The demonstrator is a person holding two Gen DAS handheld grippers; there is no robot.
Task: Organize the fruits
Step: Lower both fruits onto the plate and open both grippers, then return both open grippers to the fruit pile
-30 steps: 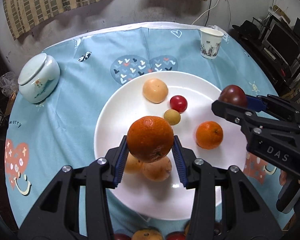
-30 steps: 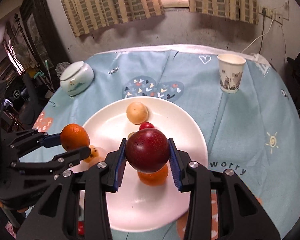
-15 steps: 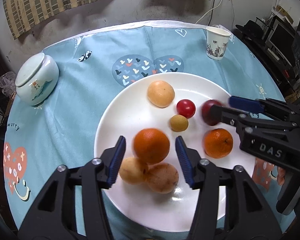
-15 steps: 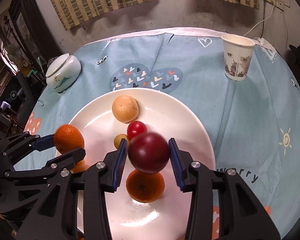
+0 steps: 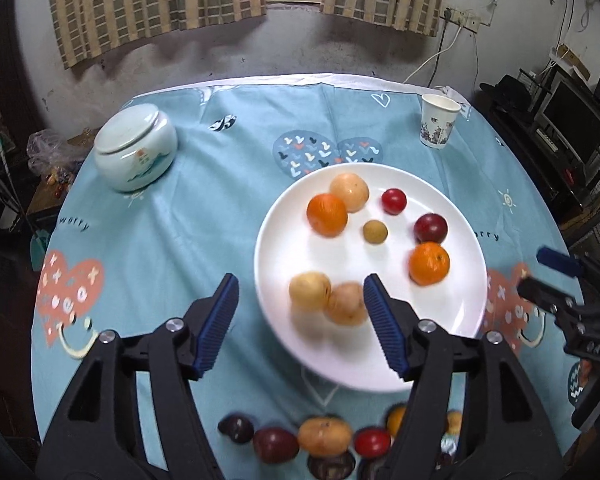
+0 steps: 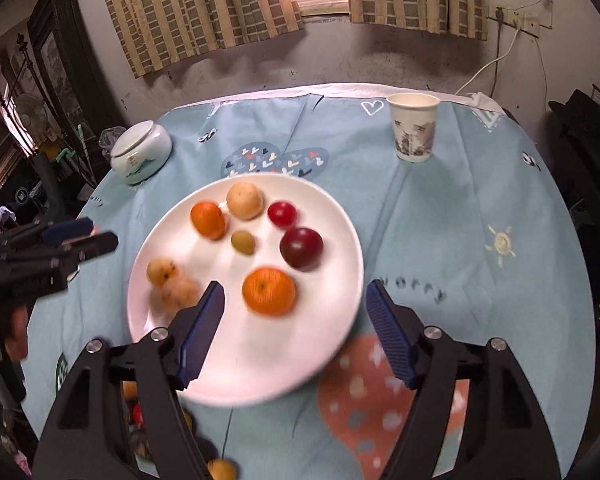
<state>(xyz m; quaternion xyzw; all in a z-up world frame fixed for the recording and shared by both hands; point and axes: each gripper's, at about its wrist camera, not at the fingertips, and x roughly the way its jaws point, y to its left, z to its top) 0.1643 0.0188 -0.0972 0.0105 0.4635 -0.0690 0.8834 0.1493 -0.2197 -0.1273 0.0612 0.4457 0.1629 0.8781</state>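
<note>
Left gripper (image 5: 300,312) spread wide and empty over the near rim of the white plate (image 5: 456,208), right gripper (image 6: 296,316) likewise wide and empty, seven fruits on the plate including two oranges (image 5: 327,215) and a dark plum (image 5: 431,228), more loose fruit (image 5: 324,436) on the blue tablecloth (image 5: 204,216) at the near edge.

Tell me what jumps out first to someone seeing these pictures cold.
A big white plate near the middle of the blue tablecloth draws the eye, loaded with round fruit: two oranges, a dark plum, a small red fruit and pale yellow ones. Both the left gripper and right gripper hang open and empty in front of it. More fruit waits at the near table edge.
</note>
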